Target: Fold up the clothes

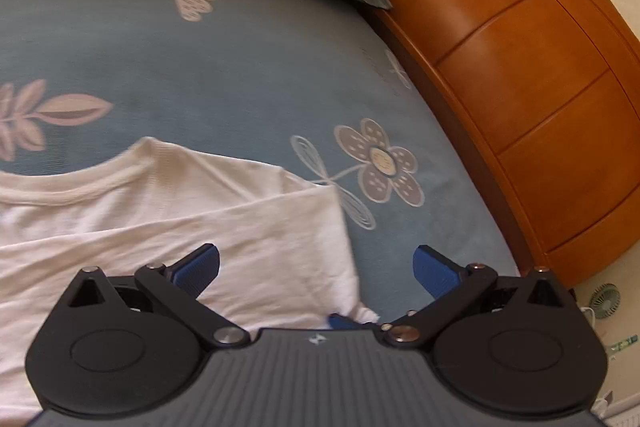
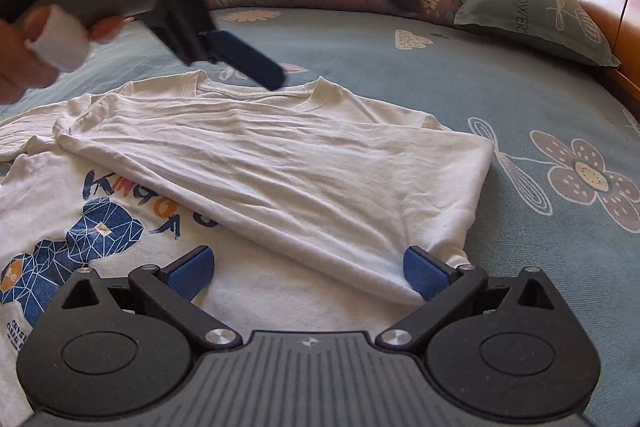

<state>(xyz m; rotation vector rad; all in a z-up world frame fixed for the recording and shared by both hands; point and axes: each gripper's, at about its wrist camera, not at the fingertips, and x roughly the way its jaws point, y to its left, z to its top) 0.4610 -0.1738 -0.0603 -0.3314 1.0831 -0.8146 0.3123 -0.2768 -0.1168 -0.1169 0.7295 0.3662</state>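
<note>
Right tool (image 2: 306, 269) agape | white T-shirt (image 2: 280, 163) just ahead, half-folded

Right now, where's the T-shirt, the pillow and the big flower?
T-shirt (image 2: 280, 163): right wrist view, folded-over panel.
Pillow (image 2: 532, 15): right wrist view, its middle.
Big flower (image 1: 380, 163): left wrist view, its centre.
</note>
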